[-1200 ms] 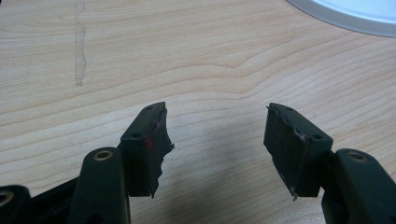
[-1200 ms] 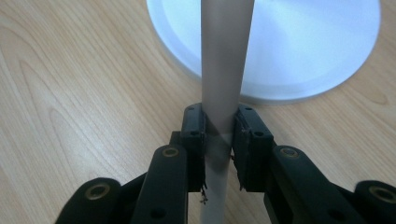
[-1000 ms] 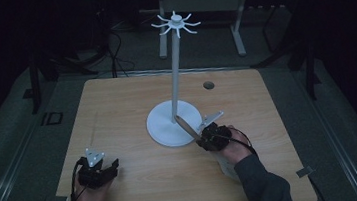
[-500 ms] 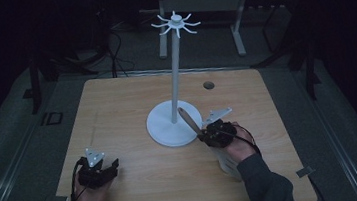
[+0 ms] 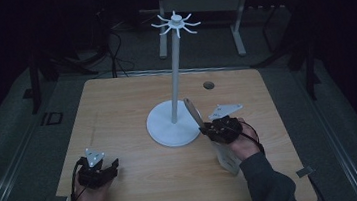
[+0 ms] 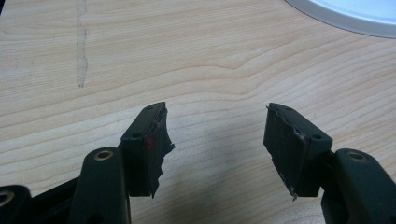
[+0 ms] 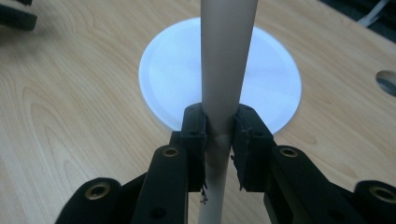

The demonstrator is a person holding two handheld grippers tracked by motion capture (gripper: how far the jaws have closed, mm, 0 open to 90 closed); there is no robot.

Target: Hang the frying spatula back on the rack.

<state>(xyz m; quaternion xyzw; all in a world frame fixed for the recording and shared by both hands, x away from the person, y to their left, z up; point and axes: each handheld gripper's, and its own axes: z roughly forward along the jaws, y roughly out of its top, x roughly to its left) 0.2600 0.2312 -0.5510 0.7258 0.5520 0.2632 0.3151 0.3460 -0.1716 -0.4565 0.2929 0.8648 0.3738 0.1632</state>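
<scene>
A white stand with a round base (image 5: 164,129), a thin pole (image 5: 175,70) and a ring of hooks (image 5: 176,23) on top rises from the middle of the wooden table (image 5: 117,112). My right gripper (image 5: 208,127) hovers just right of the base, shut on a beige long-handled utensil (image 5: 192,110). Its narrow end tilts up toward the pole; its wider pale end (image 5: 227,159) hangs under the hand. In the right gripper view the utensil (image 7: 226,60) runs up between the pads of my right gripper (image 7: 219,140), in front of the base (image 7: 163,70). My left gripper (image 5: 98,171) rests open at the front left, and the left gripper view shows my left gripper (image 6: 217,140) with nothing between its jaws.
A round cable hole (image 5: 208,84) sits in the table behind the right hand. The stand's base (image 6: 355,14) edges into the left gripper view's top right. Dark floor, cables and table legs lie beyond the far edge.
The right hand has lifted a little with the utensil, whose upper end now stands higher beside the pole. The left hand has stayed put.
</scene>
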